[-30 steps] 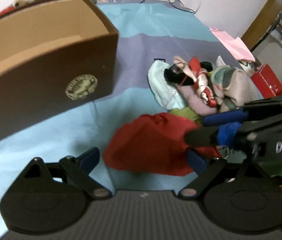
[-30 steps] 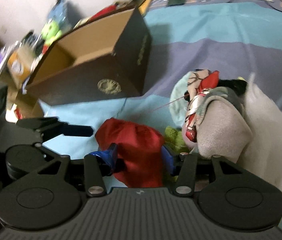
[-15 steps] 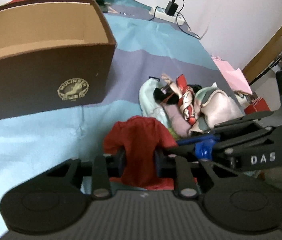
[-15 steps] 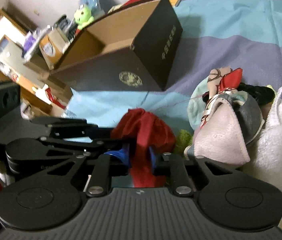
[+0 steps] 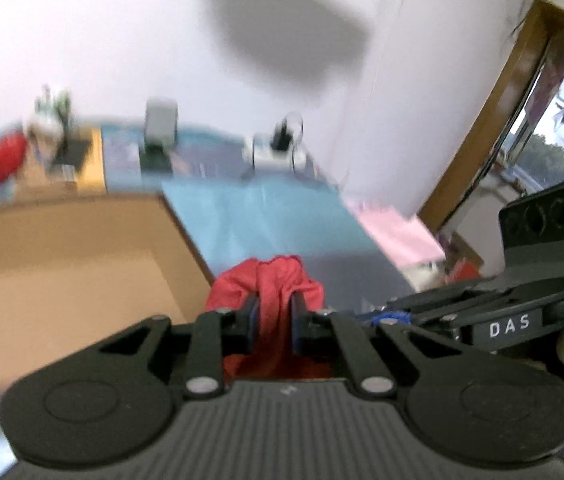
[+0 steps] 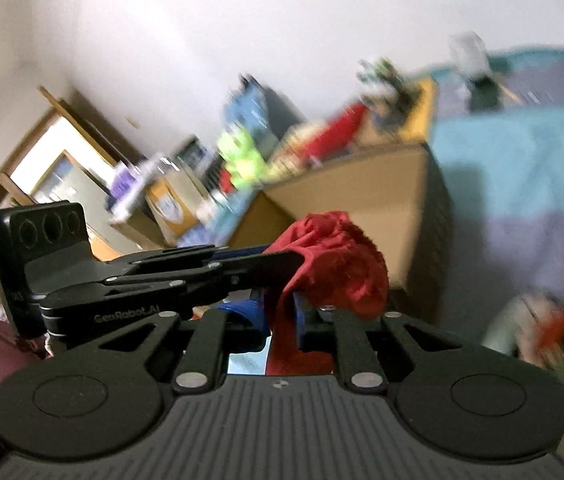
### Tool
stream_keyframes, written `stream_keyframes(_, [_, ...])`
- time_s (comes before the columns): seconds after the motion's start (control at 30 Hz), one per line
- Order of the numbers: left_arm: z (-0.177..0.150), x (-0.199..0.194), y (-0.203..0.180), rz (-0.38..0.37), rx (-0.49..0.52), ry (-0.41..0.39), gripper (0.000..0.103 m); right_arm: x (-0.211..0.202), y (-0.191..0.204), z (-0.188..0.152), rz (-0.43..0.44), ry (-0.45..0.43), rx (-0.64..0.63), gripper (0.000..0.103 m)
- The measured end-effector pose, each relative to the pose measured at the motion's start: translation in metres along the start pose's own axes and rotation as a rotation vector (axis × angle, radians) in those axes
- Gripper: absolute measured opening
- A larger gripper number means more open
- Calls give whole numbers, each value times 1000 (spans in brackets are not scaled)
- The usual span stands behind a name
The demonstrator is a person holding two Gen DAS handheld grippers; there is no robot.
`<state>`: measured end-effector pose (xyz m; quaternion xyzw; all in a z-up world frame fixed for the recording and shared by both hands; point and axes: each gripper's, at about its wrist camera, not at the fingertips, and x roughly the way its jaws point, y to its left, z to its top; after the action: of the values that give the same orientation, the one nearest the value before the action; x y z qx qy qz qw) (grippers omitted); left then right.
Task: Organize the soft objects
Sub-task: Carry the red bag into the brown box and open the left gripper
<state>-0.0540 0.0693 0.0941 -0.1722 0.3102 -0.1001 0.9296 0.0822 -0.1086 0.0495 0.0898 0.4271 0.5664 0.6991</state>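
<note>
Red cloth (image 5: 269,288) is up in the air, both the left gripper (image 5: 273,326) & right gripper (image 6: 282,320) have jaws clamped on it. Looks like the carry step; next prob swing it over the open cardboard box (image 6: 366,196) & let go. Leftover clothes pile (image 6: 542,328) sits on the bed (image 5: 282,216), box wall is what's in the way.

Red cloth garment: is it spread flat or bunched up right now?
Bunched up. The red cloth garment hangs crumpled in folds, pinched by the left gripper and the right gripper, above the brown cardboard box.
</note>
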Motion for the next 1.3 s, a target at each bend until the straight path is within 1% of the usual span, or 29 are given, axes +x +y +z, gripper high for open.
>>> stream_keyframes(0.1, [33,-20,16,14,44,-88,3,19,23,26,27,-71,-57,0])
stream_keyframes(0.17, [52,-30,28,8,53,-122,3,37,36,43,35,-115,-103,0])
stream_keyframes(0.23, [68,-43,39,44,92,-165,2,54,44,60,51,-146,-132,0])
stream_keyframes(0.3, [81,-50,50,98,118,-205,3,74,46,71,71,-162,-136,0])
stream_keyframes(0.37, [88,-57,67,129,116,-217,3,93,46,77,79,-161,-129,0])
stream_keyframes(0.43, [90,-60,89,182,101,-205,3,116,46,78,77,-132,-114,0])
stream_keyframes(0.5, [83,-58,109,234,85,-178,3,143,42,73,66,-90,-113,0])
stream_keyframes(0.53, [80,-53,122,252,62,-155,2,154,42,70,49,-68,-116,0])
stream_keyframes(0.57, [76,-48,133,261,41,-134,3,166,39,66,33,-45,-111,0])
stream_keyframes(0.63, [69,-30,157,312,7,-86,3,188,32,60,2,2,-98,0])
stream_keyframes(0.7, [63,-15,178,339,-21,-49,5,209,23,53,-25,51,-80,0])
stream_keyframes(0.73, [60,-8,188,344,-42,-33,10,214,20,48,-38,69,-64,4])
stream_keyframes(0.77, [56,-1,197,353,-55,-14,31,219,17,45,-50,83,-49,4])
stream_keyframes(0.8, [52,9,205,379,-58,8,53,224,12,43,-53,102,-32,5])
stream_keyframes(0.83, [48,14,213,408,-60,26,56,225,11,41,-47,118,-20,5])
stream_keyframes(0.9, [40,21,226,446,-70,43,55,224,8,38,-41,135,-4,6])
stream_keyframes(0.97, [32,26,232,469,-64,66,55,217,4,38,-44,129,7,6])
stream_keyframes(1.03, [28,30,238,482,-69,82,55,206,-5,40,-66,104,41,8])
stream_keyframes(1.1, [27,28,238,475,-73,84,55,194,-15,42,-86,73,81,8])
stream_keyframes(1.13, [26,26,235,465,-68,76,55,186,-19,42,-121,51,92,8])
stream_keyframes(1.2, [25,24,229,431,-63,61,55,178,-23,41,-211,31,66,9])
stream_keyframes(1.23, [23,23,223,417,-61,55,55,176,-25,41,-255,39,53,9])
stream_keyframes(1.3, [23,27,215,383,-55,56,55,174,-34,39,-315,61,86,9])
